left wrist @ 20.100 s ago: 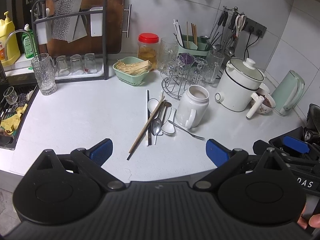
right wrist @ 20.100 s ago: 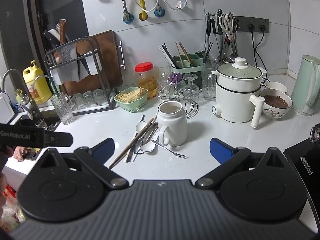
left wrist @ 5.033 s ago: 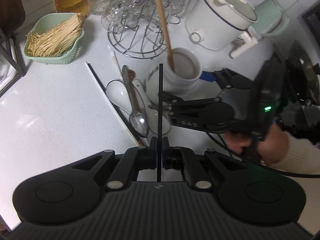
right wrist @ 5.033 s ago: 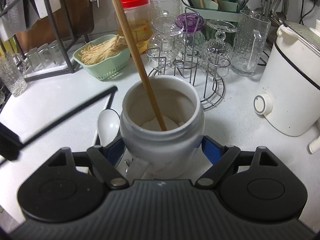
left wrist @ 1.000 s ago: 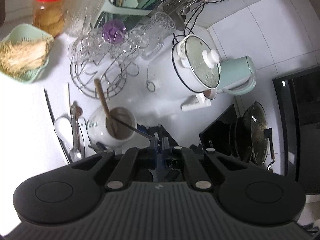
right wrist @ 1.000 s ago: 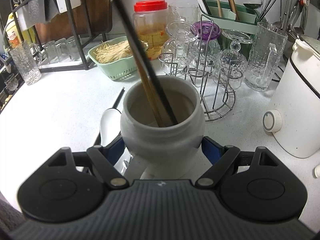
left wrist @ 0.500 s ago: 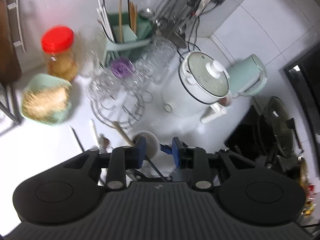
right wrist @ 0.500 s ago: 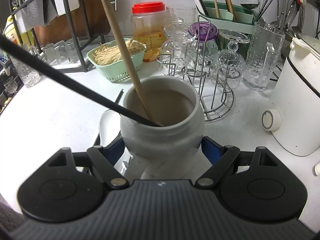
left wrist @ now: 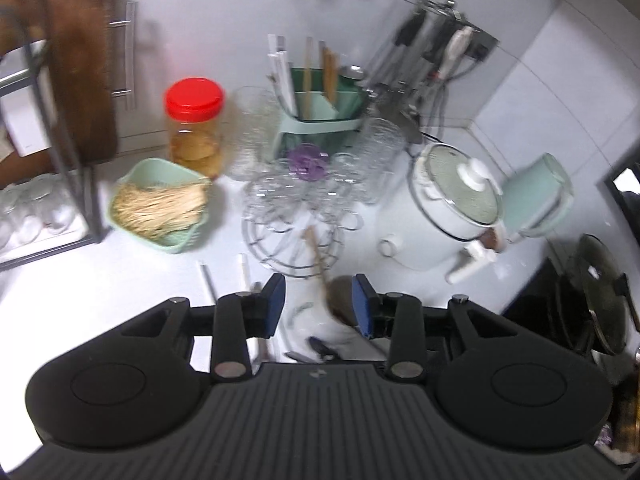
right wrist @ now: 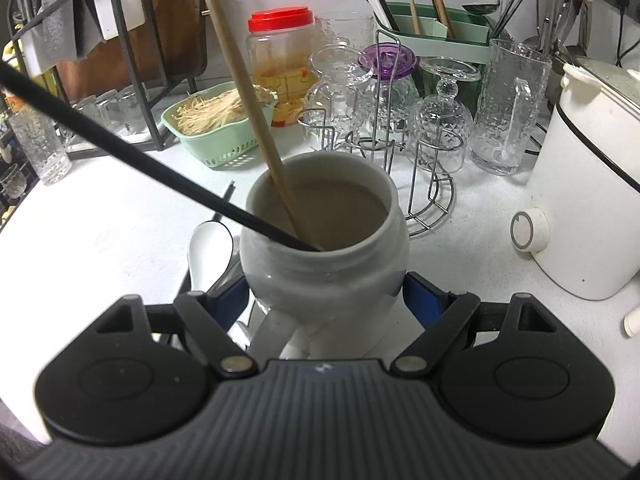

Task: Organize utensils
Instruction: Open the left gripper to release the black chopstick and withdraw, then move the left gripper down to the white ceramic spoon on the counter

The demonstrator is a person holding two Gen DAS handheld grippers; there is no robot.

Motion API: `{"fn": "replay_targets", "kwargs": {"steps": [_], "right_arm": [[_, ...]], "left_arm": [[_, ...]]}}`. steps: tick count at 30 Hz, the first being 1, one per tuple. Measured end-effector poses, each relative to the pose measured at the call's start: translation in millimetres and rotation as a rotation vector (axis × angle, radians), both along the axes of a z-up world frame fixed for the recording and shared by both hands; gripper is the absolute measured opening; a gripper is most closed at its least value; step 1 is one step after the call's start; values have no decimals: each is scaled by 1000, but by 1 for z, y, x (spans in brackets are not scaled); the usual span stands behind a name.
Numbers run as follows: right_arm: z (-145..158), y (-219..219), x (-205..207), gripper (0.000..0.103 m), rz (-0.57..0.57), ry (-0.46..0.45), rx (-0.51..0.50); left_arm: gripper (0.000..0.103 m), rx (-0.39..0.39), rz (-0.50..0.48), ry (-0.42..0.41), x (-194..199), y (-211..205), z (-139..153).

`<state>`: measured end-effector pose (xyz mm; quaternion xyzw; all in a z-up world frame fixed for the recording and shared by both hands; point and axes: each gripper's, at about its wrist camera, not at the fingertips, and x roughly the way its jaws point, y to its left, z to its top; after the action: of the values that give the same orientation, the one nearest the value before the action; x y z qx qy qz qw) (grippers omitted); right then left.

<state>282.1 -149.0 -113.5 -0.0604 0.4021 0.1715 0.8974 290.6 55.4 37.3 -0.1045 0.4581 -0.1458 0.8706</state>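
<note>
My right gripper [right wrist: 326,296] is shut on the belly of a white ceramic jar [right wrist: 324,268] standing on the counter. Two chopsticks stand in the jar: a wooden chopstick [right wrist: 248,112] leaning back and a black chopstick [right wrist: 132,156] leaning far left over the rim. My left gripper [left wrist: 319,306] hovers high above the jar [left wrist: 336,330]. Its jaws are opening and nothing is between its blue pads [left wrist: 276,304]. A white spoon [right wrist: 210,248] and another black chopstick [right wrist: 228,194] lie on the counter left of the jar. The left wrist view is blurred.
Behind the jar stand a wire rack of glasses [right wrist: 384,120], a green basket of sticks [right wrist: 216,124], a red-lidded jar [right wrist: 280,60] and a green utensil holder [right wrist: 440,36]. A white cooker [right wrist: 592,184] is to the right. A dish rack [right wrist: 120,60] is at the left.
The left gripper let go of the black chopstick, opened and drew up and away from the jar. The black chopstick tipped over to lean left. The right gripper kept still.
</note>
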Motion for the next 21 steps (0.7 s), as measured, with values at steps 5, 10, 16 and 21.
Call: {"fn": "replay_targets", "kwargs": {"steps": [5, 10, 16, 21], "right_arm": [[0, -1, -3, 86, -19, 0, 3], [0, 1, -2, 86, -23, 0, -7], [0, 0, -2, 86, -16, -5, -3], [0, -1, 0, 86, 11, -7, -9]], "left_arm": [[42, -14, 77, 14, -9, 19, -18], [42, -5, 106, 44, -10, 26, -50], [42, -18, 113, 30, -19, 28, -82], [42, -60, 172, 44, -24, 34, -111]]}}
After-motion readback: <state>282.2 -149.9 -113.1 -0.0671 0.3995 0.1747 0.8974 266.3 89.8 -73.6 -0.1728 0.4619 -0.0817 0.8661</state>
